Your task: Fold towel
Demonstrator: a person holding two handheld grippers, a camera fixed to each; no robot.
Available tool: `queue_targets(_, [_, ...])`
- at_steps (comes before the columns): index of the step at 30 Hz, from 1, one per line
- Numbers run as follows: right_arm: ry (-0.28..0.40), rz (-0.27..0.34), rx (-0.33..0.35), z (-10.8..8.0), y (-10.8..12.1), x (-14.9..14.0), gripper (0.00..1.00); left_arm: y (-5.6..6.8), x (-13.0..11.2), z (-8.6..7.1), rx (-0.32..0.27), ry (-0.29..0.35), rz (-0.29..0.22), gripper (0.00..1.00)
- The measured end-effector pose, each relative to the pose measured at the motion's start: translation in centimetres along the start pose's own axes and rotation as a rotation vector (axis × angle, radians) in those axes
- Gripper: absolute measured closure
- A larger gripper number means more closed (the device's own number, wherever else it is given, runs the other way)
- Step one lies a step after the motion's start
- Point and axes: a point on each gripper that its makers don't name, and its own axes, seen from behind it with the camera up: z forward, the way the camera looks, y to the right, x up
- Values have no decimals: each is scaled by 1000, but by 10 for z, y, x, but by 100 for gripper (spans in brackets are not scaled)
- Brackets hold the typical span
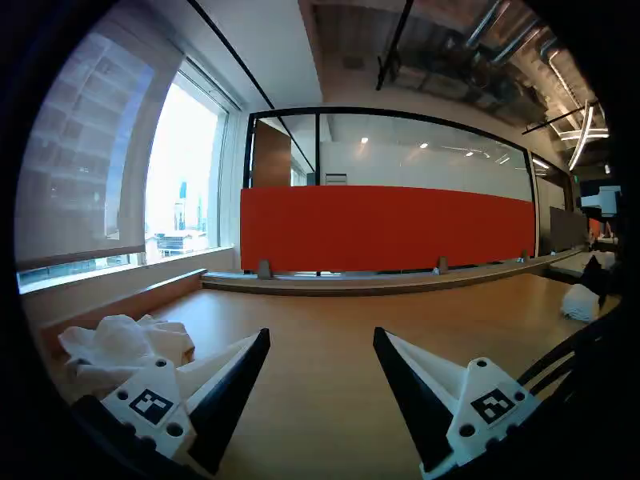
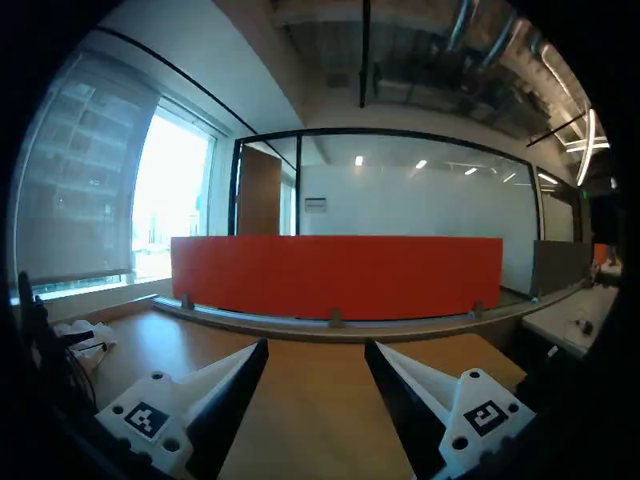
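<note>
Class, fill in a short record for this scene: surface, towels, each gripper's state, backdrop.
surface: wooden table
task item: crumpled white towel, at left in the left gripper view, untouched
other cloth: white bundle, far right
left gripper: open, empty, above the table
right gripper: open, empty
backdrop: orange partition, window

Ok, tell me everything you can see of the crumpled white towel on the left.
The towel is white soft cloth, bunched in a loose, unfolded heap. It lies on the wooden table near its raised window-side edge, left of the open left gripper, whose finger hides part of its near side. Nothing grips it.
</note>
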Motion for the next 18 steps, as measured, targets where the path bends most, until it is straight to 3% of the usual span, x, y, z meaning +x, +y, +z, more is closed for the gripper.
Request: queue_targets(18, [4, -3, -3, 1, 0, -3, 7, -7, -12, -5, 18, 12, -25, 4])
